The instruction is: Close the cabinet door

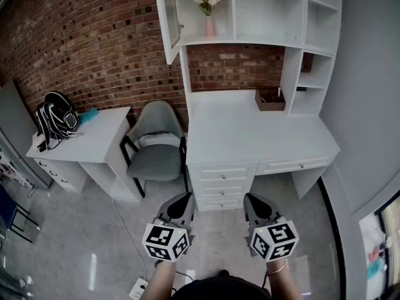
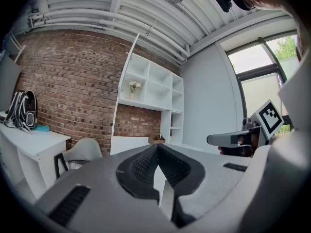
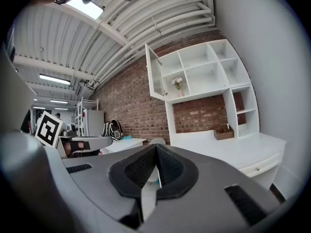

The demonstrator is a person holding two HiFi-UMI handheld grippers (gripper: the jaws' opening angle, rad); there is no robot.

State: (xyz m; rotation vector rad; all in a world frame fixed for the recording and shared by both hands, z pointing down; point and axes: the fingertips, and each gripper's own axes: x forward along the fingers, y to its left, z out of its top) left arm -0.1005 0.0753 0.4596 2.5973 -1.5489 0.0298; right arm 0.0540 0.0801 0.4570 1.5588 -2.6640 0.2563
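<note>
1. Left gripper: I see its jaws clenched together.
2. Right gripper: jaws clenched too.
3. Cabinet door stands open, well ahead of and above both jaws.

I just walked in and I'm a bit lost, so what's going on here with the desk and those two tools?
A person stands back from the white desk, holding the left tongs and right tongs low in front of them, both shut and empty. Above the desk, the cabinet door at the top left hangs open, with a vase of flowers in the compartment behind it. Neither tool touches the door, so closing it has not begun.
</note>
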